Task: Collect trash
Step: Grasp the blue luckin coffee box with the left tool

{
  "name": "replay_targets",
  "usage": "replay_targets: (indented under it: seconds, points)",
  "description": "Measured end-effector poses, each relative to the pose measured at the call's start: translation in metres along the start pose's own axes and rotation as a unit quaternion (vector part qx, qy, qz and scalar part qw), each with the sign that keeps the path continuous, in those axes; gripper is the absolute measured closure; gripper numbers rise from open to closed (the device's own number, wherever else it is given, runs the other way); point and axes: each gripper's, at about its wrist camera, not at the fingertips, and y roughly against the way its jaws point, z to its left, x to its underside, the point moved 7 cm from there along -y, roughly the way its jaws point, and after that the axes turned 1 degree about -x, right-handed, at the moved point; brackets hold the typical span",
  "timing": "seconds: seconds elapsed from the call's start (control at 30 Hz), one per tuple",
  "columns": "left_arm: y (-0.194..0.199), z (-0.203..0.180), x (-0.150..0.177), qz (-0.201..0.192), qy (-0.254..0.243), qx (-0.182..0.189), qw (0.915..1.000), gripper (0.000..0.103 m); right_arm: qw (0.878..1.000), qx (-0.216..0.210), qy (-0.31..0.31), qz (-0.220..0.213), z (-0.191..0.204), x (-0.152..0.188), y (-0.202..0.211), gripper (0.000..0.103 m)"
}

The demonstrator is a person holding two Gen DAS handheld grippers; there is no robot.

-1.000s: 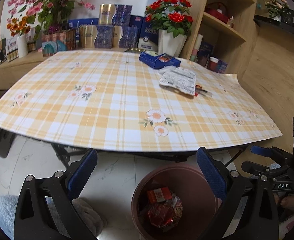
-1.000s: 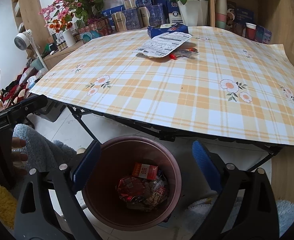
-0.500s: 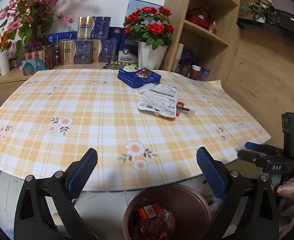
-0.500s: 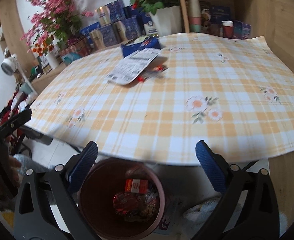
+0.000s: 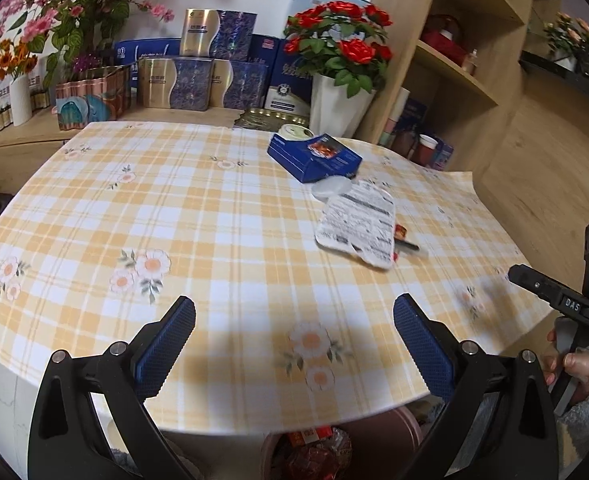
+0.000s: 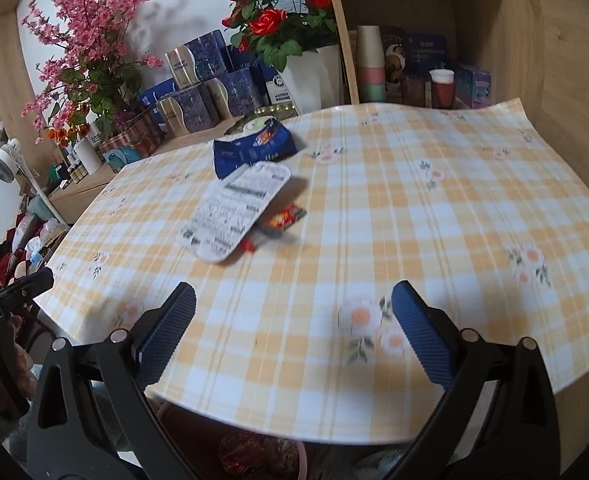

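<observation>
A white printed wrapper (image 5: 358,224) lies on the checked tablecloth (image 5: 198,216), with a small red wrapper (image 5: 400,232) at its right edge and a blue box (image 5: 314,156) behind it. In the right wrist view the white wrapper (image 6: 234,210), red wrapper (image 6: 284,218) and blue box (image 6: 254,148) show too. A brown bin (image 5: 378,432) with red trash (image 5: 314,456) stands under the table's near edge. My left gripper (image 5: 294,328) is open and empty above the table's front. My right gripper (image 6: 293,316) is open and empty too.
Flower pots (image 5: 340,108), stacked gift boxes (image 5: 198,80) and a wooden shelf (image 5: 454,60) stand behind the table. The other gripper's body shows at the right edge of the left wrist view (image 5: 566,304). The bin (image 6: 262,456) shows low in the right wrist view.
Both grippers have risen from over the bin to above the table's front edge and moved toward the wrappers. Both stayed open.
</observation>
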Motion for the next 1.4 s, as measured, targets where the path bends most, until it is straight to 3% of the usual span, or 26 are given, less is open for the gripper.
replay_targets:
  seconds: [0.17, 0.3, 0.43, 0.63, 0.8, 0.93, 1.0, 1.03, 1.17, 1.27, 1.4]
  points:
    - [-0.030, -0.004, -0.041, 0.008, 0.022, 0.024, 0.9994, 0.007, 1.000, 0.000, 0.011, 0.000, -0.001, -0.027, -0.019, 0.006]
    - [-0.084, -0.011, -0.084, 0.034, 0.064, 0.061, 0.9955, 0.024, 1.000, 0.000, 0.009, -0.002, -0.008, -0.047, -0.038, 0.006]
    - [-0.159, -0.009, -0.123, 0.072, 0.139, 0.080, 0.9844, 0.040, 1.000, -0.002, -0.011, -0.001, -0.023, -0.063, -0.058, 0.006]
    - [-0.253, -0.006, -0.157, 0.106, 0.200, 0.068, 0.9717, 0.043, 1.000, 0.003, -0.022, 0.004, -0.050, -0.079, -0.082, 0.006]
    - [-0.298, 0.010, -0.165, 0.114, 0.230, 0.019, 0.9664, 0.043, 1.000, 0.011, -0.027, 0.007, -0.070, -0.085, -0.093, 0.006]
    - [-0.314, 0.013, -0.164, 0.115, 0.223, -0.009, 0.9679, 0.044, 0.999, 0.015, -0.025, 0.012, -0.078, -0.087, -0.101, 0.006]
    - [-0.318, 0.009, -0.164, 0.113, 0.192, -0.023, 0.9745, 0.045, 1.000, 0.016, -0.024, 0.013, -0.079, -0.088, -0.104, 0.006]
    - [-0.320, 0.005, -0.164, 0.114, 0.170, -0.027, 0.9784, 0.058, 1.000, 0.016, -0.023, 0.013, -0.079, -0.090, -0.105, 0.006]
    - [-0.314, 0.014, -0.162, 0.100, 0.181, -0.001, 0.9784, 0.063, 1.000, 0.009, -0.019, 0.009, -0.071, -0.096, -0.106, 0.006]
    - [-0.302, 0.029, -0.164, 0.087, 0.208, 0.021, 0.9739, 0.065, 1.000, 0.006, -0.009, 0.010, -0.062, -0.099, -0.107, 0.006]
    - [-0.270, 0.047, -0.175, 0.063, 0.202, 0.038, 0.9766, 0.068, 1.000, -0.003, 0.007, 0.014, -0.047, -0.105, -0.112, 0.006]
